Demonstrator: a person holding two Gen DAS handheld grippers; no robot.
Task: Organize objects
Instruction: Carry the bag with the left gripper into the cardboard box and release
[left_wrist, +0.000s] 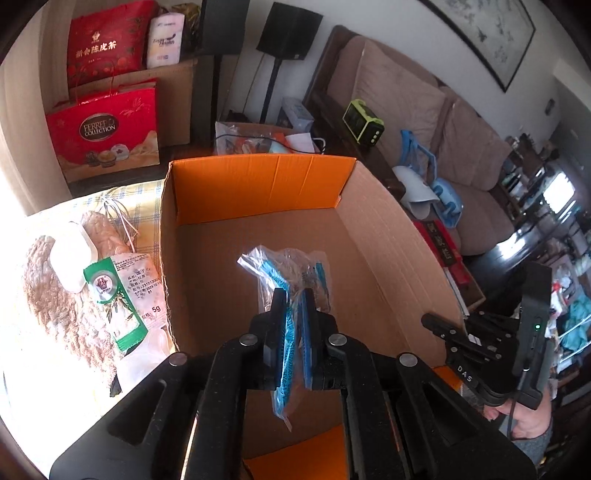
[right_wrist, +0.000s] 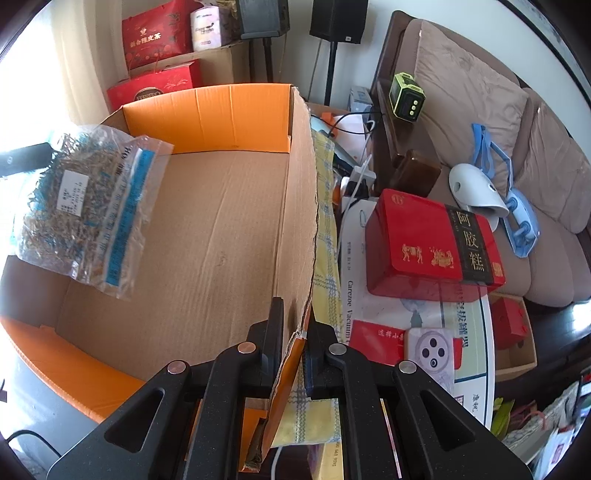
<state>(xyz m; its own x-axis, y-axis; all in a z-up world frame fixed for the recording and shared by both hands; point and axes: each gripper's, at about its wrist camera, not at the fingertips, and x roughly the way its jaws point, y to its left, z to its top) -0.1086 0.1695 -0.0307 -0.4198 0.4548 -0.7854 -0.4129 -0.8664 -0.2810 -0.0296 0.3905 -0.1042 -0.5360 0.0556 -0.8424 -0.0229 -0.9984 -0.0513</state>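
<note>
Item, nearest the lens: left gripper (left_wrist: 293, 295), fingers pinching the blue-striped edge of a clear herb packet (right_wrist: 79, 206), which hangs in the air above the floor of the cardboard box (left_wrist: 380, 236), not touching it. Packet: transparent plastic, filled with dry straw-coloured strands, a small white label on its face. Box: open-topped, orange inner flaps, brown corrugated floor, nothing yet lying on the floor that shows. Right gripper (right_wrist: 293, 317): fingers closed on the torn right-hand wall of the box, one finger inside and one outside, apparently steadying it. Outside the box, on its left: a green-and-white sachet (left_wrist: 122, 295), a white oval dish (left_wrist: 72, 258) and some pale brown lumps, all resting on a yellow checked cloth (left_wrist: 142, 195). Outside the box, on its right: a red tin (right_wrist: 432, 243) with gold figures, lying on a white printed carton. Step in hand, as judged: depositing the packet into the box. Next move likely calls for lowering the packet towards the box floor and parting the left fingers, while the right-hand hold keeps the wall from folding.
</note>
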